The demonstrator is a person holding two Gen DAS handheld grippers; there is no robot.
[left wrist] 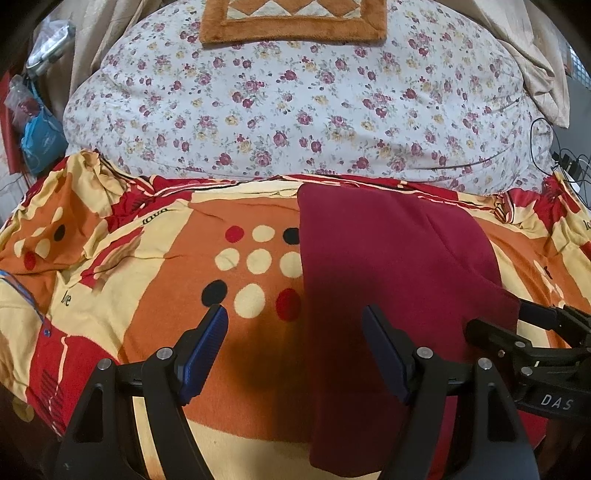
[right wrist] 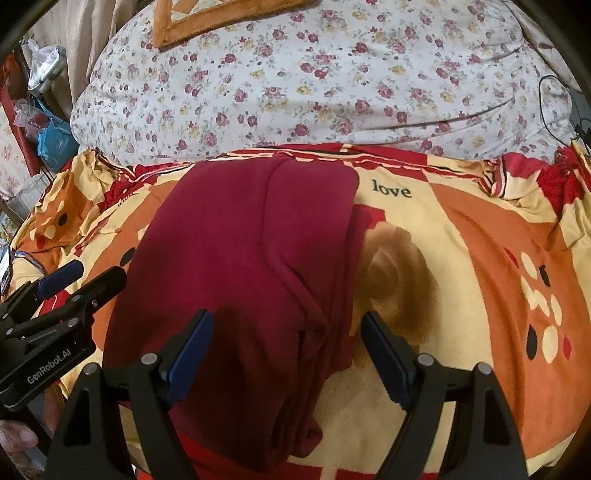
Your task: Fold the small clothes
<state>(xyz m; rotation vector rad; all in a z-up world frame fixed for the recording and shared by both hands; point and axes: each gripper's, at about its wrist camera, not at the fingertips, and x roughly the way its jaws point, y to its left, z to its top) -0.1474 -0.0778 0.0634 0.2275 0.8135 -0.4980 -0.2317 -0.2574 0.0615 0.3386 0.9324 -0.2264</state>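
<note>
At far left in the left wrist view, bags (left wrist: 37, 136) hang beside a curtain (left wrist: 88, 48). The bed (left wrist: 155, 280) is covered by a patterned sheet in orange, cream and red with dots. Behind it lies a floral quilt (left wrist: 295, 110), and a brown mat (left wrist: 295, 22) sits on top of that.

The left gripper (left wrist: 295, 325) hangs over the sheet with its jaws wide and nothing between the blue pads (left wrist: 207, 347). Its left finger is over bare sheet, its right finger over the left part of the garment (left wrist: 388, 277). This dark red garment lies flat on the sheet, folded into a long strip running from the quilt's edge toward the camera, with a fold ridge down it.

The right gripper (right wrist: 288, 328) also stands wide. It straddles the garment's right edge: the left finger over the cloth, the right finger over cream sheet. I cannot tell whether the pads touch the cloth. Right of the garment the sheet reads "love" (right wrist: 391, 190). At far right, a black cable (left wrist: 565, 162) lies on the bed's edge
</note>
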